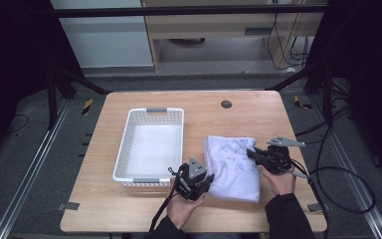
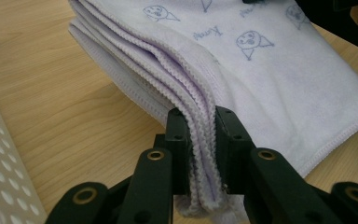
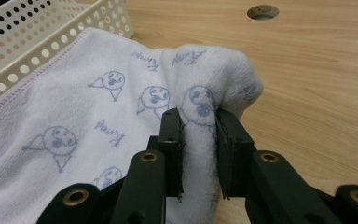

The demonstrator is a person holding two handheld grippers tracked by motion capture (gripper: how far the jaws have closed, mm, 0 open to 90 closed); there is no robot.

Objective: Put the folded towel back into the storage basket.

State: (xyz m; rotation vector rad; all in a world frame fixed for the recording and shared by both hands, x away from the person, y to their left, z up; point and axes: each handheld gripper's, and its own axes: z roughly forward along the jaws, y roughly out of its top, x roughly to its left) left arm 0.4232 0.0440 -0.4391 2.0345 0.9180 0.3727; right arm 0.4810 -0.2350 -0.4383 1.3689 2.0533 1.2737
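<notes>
A folded pale-lilac towel (image 1: pixel 231 167) with small blue printed faces lies on the wooden table, right of the basket. My left gripper (image 1: pixel 205 180) pinches the towel's near-left corner; in the left gripper view its jaws press on the stacked hemmed edges of the towel (image 2: pixel 242 70). My right gripper (image 1: pixel 253 154) is shut on the towel's right side; in the right gripper view a bunched fold of the towel (image 3: pixel 121 107) bulges up between the pads. A hand holds each gripper from the table's near edge.
A white perforated basket (image 1: pixel 124 144) stands just left of the towel, with a white lining inside. A round cable hole (image 1: pixel 226 104) sits in the table's far middle. Cables trail off the table's right side (image 1: pixel 338 172).
</notes>
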